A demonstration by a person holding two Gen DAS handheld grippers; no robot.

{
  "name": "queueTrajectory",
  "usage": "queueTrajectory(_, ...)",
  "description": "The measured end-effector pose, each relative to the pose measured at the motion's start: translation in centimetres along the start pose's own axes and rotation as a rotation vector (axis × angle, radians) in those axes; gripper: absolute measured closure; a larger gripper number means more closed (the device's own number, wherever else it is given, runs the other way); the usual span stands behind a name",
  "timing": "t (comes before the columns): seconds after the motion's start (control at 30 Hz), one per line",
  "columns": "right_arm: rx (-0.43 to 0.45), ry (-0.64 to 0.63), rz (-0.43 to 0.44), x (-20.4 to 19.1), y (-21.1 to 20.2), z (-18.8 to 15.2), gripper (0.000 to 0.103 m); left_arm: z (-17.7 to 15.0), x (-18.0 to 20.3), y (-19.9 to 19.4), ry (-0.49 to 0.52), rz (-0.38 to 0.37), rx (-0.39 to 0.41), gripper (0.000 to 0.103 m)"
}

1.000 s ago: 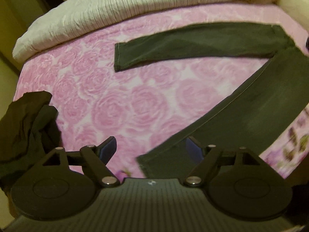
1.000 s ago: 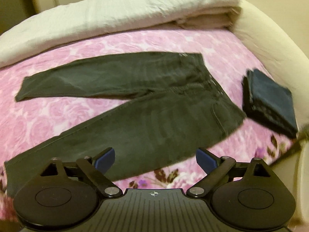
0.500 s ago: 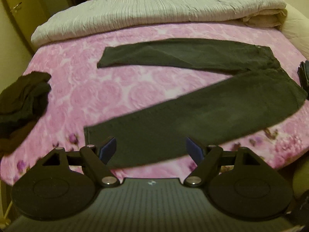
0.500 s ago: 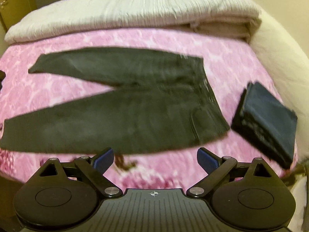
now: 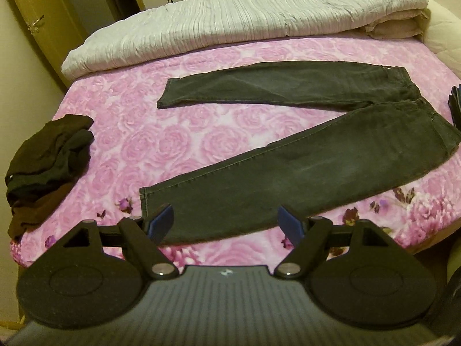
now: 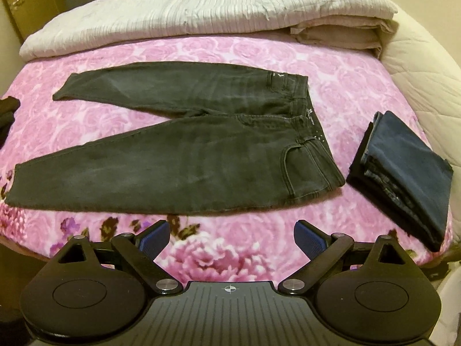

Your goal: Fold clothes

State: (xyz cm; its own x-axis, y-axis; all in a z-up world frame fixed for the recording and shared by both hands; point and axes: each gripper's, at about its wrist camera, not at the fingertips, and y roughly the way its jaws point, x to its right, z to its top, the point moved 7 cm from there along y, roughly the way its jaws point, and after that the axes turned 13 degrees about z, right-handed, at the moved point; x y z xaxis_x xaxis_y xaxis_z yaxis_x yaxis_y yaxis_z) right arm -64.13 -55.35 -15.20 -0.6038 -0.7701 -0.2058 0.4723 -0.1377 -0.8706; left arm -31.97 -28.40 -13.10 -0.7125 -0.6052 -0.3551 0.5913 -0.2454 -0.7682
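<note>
A pair of dark grey jeans (image 5: 317, 161) lies flat on the pink rose bedspread (image 5: 161, 144), legs spread in a V towards the left, waist to the right. It also shows in the right wrist view (image 6: 184, 158). My left gripper (image 5: 226, 225) is open and empty, held above the hem of the near leg. My right gripper (image 6: 230, 239) is open and empty, held above the bedspread (image 6: 345, 92) near the front edge, short of the jeans' near leg.
A folded stack of blue jeans (image 6: 409, 173) lies at the right of the bed. A crumpled heap of dark brown clothes (image 5: 46, 155) lies at the left edge. A folded white quilt (image 5: 230, 23) runs along the far side. A door (image 5: 31, 23) stands at left.
Both grippers have pulled back and up from the bed, so the whole pair of jeans now shows. Both stay open and empty. The jeans have not moved.
</note>
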Motion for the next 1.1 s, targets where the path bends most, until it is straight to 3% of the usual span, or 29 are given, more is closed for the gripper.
queueTrajectory(0.33, 0.001, -0.001, 0.009, 0.4, 0.6, 0.6, 0.007, 0.0, -0.1, 0.2, 0.015, 0.009, -0.005, 0.027)
queueTrajectory(0.53, 0.035, -0.052, 0.029, 0.6, 1.1, 0.4, 0.007, -1.8, -1.0, 1.0, 0.041, 0.072, 0.009, 0.027)
queueTrajectory(0.67, 0.074, -0.19, 0.002, 0.1, 2.0, 0.1, 0.007, -4.8, -1.8, 2.7, 0.163, 0.125, -0.001, 0.027)
queueTrajectory(0.83, 0.038, -0.343, -0.036, -1.2, 4.4, -0.7, 0.008, -8.7, -2.1, 6.4, 0.385, 0.17, 0.028, 0.027)
queueTrajectory(1.1, 0.013, -0.506, -0.048, -5.2, 8.9, 1.1, 0.027, -11.9, 0.0, 16.2, 0.687, 0.18, 0.128, 0.034)
